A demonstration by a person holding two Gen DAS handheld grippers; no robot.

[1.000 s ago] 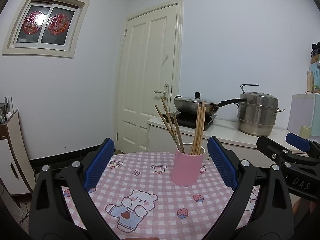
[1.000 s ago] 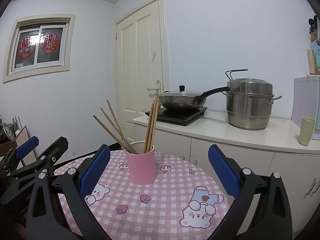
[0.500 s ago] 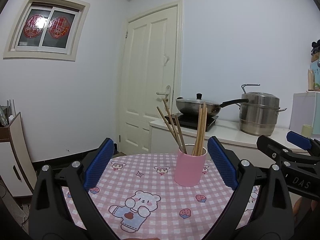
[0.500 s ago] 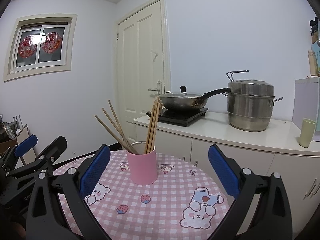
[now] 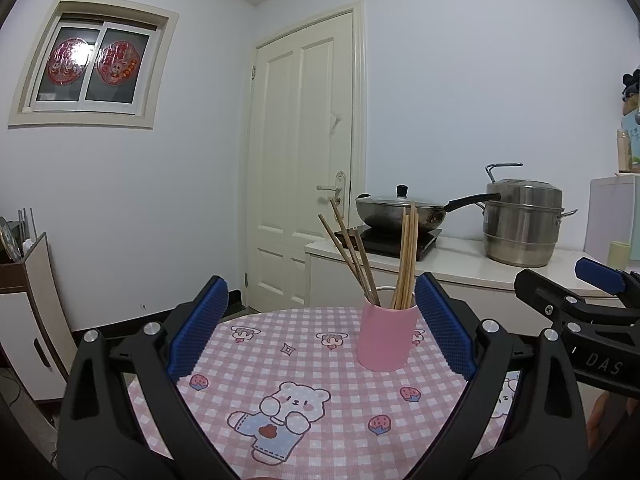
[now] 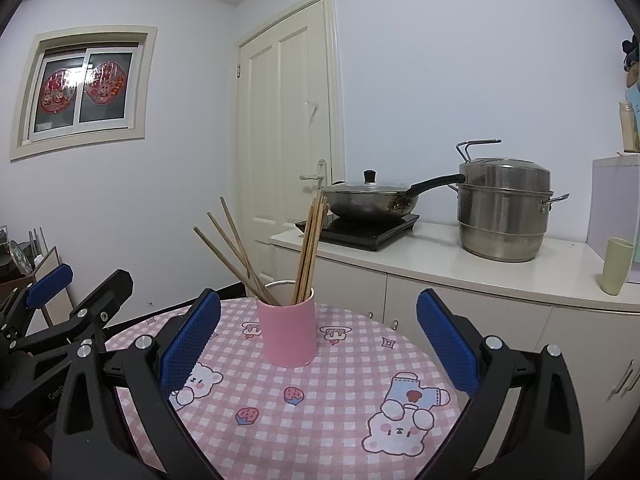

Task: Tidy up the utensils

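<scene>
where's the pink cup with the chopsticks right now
The pink cup stands upright on the checked tablecloth toward the table's far edge, ahead of both open grippers, right of centre in the left wrist view, left of centre in the right.

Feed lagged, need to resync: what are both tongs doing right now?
Left tongs: open, holding nothing, short of the cup.
Right tongs: open, holding nothing.

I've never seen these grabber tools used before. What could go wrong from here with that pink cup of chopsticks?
The pink cup is tall and loaded with long chopsticks leaning both ways, so a nudge from either open gripper, left or right, might tip it. It stands fairly near the table edge and could perhaps roll off.
</scene>
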